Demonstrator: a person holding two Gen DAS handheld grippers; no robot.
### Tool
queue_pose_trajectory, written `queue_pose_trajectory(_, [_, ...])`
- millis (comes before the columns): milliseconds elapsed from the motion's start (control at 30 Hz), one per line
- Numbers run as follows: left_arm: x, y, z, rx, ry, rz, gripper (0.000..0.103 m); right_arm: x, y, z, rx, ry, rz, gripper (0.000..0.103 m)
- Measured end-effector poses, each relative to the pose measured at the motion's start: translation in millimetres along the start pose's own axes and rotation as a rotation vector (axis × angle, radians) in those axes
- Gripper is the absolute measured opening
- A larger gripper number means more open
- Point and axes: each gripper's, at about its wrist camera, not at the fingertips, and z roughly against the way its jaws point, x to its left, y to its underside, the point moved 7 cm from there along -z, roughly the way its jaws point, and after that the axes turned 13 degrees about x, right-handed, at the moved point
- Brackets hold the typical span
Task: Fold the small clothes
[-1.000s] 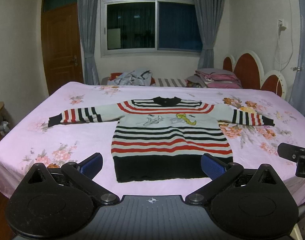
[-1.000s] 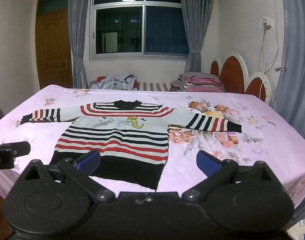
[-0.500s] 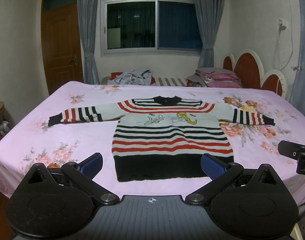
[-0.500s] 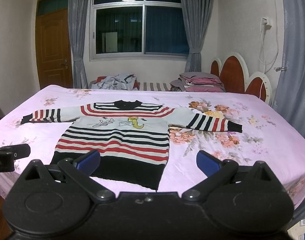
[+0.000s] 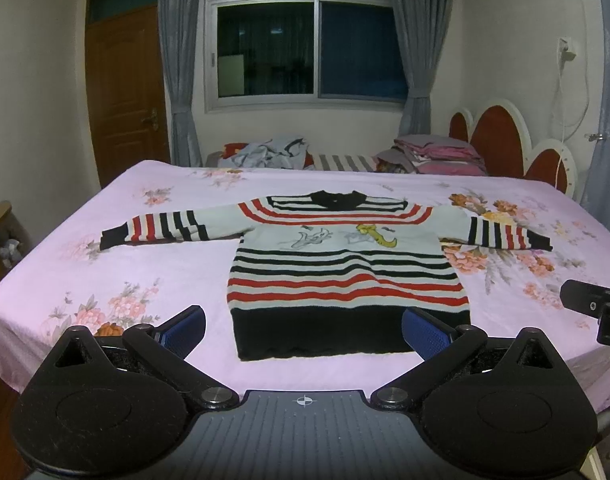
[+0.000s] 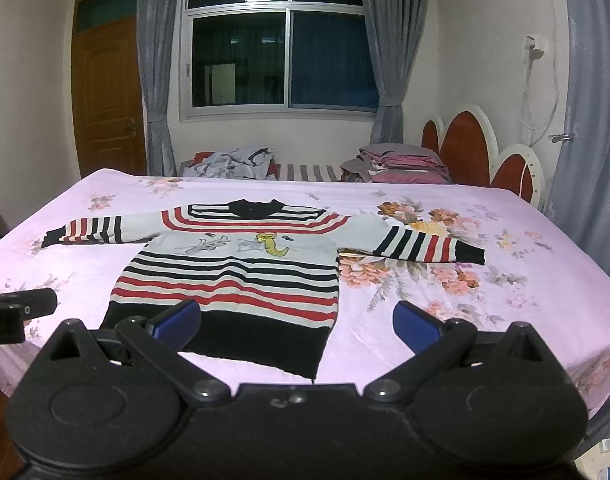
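A small striped sweater [image 5: 345,268] in white, red and black, with a cartoon print, lies flat and face up on the pink floral bed sheet [image 5: 105,280], both sleeves spread out. It also shows in the right wrist view [image 6: 233,276]. My left gripper [image 5: 304,330] is open and empty, held just before the black hem. My right gripper [image 6: 297,326] is open and empty, near the hem's right corner. The right gripper's tip shows at the left wrist view's right edge [image 5: 585,304].
A pile of loose clothes [image 5: 265,154] and folded pink bedding [image 5: 437,154] lie at the bed's far end. A red headboard [image 5: 505,140] stands at the right. A wooden door [image 5: 125,92] and curtained window are behind. A wooden stand [image 5: 1,220] is left.
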Motion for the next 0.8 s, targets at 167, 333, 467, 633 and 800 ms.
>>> queue_pose_trajectory(167, [-0.2, 1.0, 0.4, -0.002, 0.001, 0.002, 0.103, -2.1, -0.8, 2.1, -0.003, 0.004, -0.002, 0.102])
queue_pose_trajectory(333, [0.1, -0.1, 0.1, -0.001, 0.000, 0.002, 0.103, -2.3, -2.0, 3.1, -0.003, 0.006, 0.001, 0.102])
queue_pose_trajectory(467, [-1.0, 0.1, 1.4, -0.002, -0.002, 0.005, 0.103, -2.0, -2.1, 3.2, -0.003, 0.006, 0.002, 0.102])
queue_pose_trajectory(633, [-2.5, -0.2, 2.2, -0.002, 0.000, 0.007, 0.103, -1.9, -1.4, 3.5, -0.002, 0.006, 0.002, 0.102])
queue_pose_trajectory(800, [-3.3, -1.0, 2.1, -0.003, -0.001, 0.004, 0.103, -2.5, -1.6, 3.9, -0.002, 0.005, 0.000, 0.102])
